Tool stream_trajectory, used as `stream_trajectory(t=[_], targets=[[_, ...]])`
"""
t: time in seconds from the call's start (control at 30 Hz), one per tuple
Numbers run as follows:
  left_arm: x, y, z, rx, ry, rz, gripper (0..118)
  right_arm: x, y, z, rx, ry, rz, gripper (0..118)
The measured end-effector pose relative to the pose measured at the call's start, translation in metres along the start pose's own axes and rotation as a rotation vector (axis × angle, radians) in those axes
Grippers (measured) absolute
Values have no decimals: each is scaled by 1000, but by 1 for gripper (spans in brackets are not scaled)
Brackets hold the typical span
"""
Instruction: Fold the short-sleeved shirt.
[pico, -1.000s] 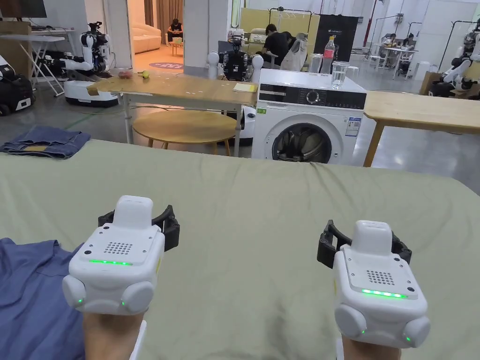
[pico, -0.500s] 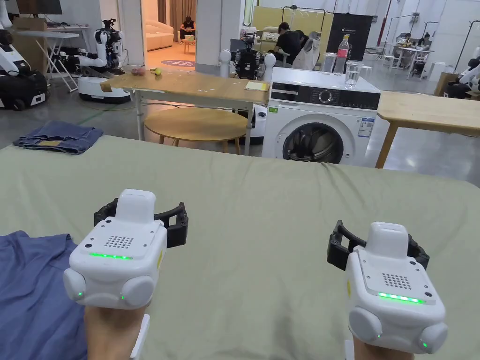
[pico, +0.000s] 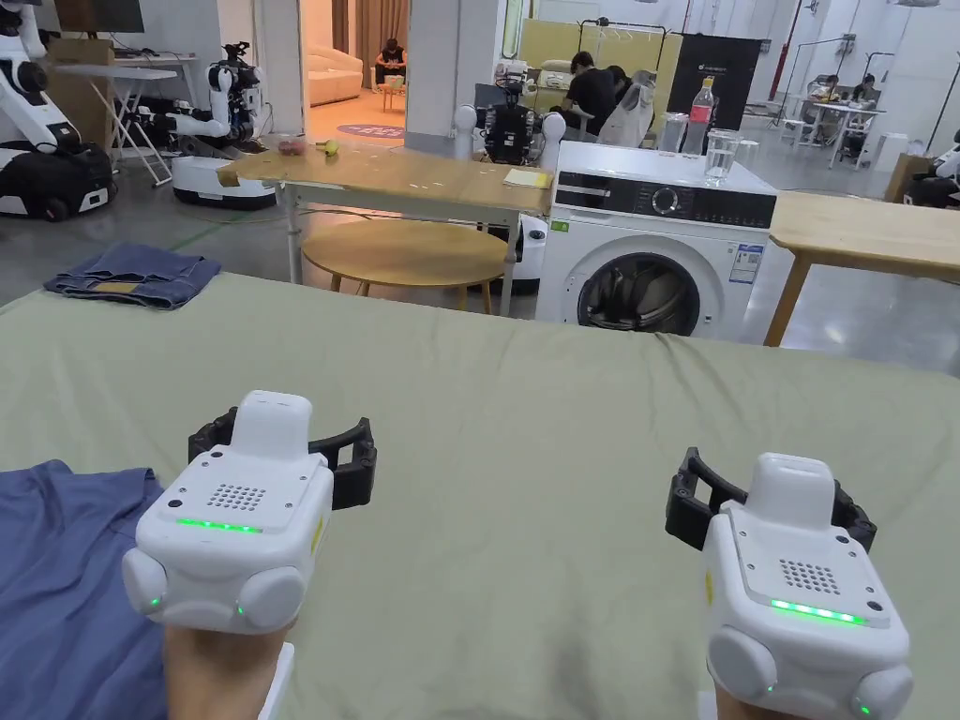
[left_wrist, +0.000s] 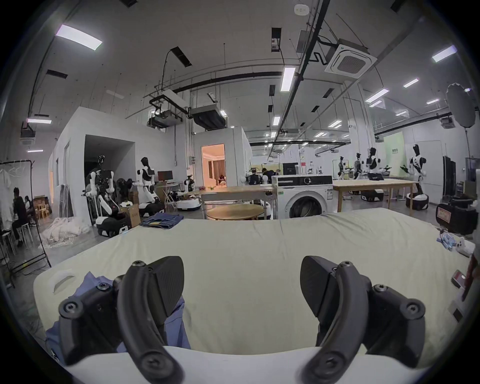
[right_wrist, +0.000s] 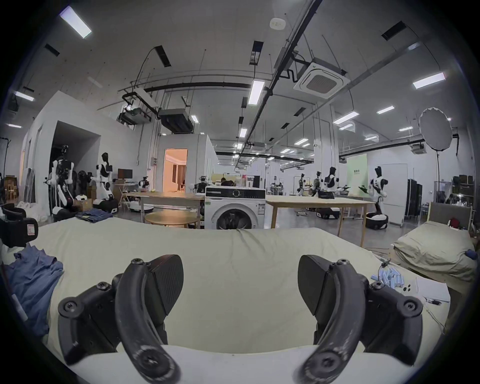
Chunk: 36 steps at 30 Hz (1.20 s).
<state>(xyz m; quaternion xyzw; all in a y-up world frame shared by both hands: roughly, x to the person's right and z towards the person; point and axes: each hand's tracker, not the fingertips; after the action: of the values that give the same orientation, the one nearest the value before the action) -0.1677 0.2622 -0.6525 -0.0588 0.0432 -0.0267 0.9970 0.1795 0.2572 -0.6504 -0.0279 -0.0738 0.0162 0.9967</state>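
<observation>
The blue shirt (pico: 66, 581) lies rumpled at the left edge of the green-sheeted bed (pico: 525, 394). Just beside it, the left claw (pico: 281, 448) hovers with jaws spread wide, holding nothing. Well to the right, the right claw (pico: 771, 506) hangs over bare sheet, equally wide open and empty.

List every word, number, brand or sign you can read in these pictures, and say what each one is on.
No text is clear enough to quote.
Washing machine: two stickers on its front, print too small to read.
Black banner: a pale line of text, blurred.
Green wall panel: dark characters, blurred.
Bottle: a red label, too small to read.
</observation>
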Motion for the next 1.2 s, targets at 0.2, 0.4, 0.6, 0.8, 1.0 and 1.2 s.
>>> stream_trajectory(t=[0.2, 0.4, 0.6, 0.8, 1.0, 1.2], targets=[[4, 1, 2, 11, -1, -4, 94, -1, -4, 1, -3, -4, 1, 92], [10, 1, 3, 21, -9, -15, 94, -3, -6, 2, -13, -2, 4, 92], [9, 0, 3, 18, 0, -16, 94, -6, -6, 3, -6, -4, 7, 92], [1, 0, 7, 22, 19, -6, 93, -10, -1, 5, -6, -6, -4, 92], [-9, 1, 17, 60, 34, -9, 42, -20, 0, 10, 14, -5, 8, 64], [-14, 4, 22, 61, 49, -21, 0, -30, 3, 17, 68, -95, 51, 0]])
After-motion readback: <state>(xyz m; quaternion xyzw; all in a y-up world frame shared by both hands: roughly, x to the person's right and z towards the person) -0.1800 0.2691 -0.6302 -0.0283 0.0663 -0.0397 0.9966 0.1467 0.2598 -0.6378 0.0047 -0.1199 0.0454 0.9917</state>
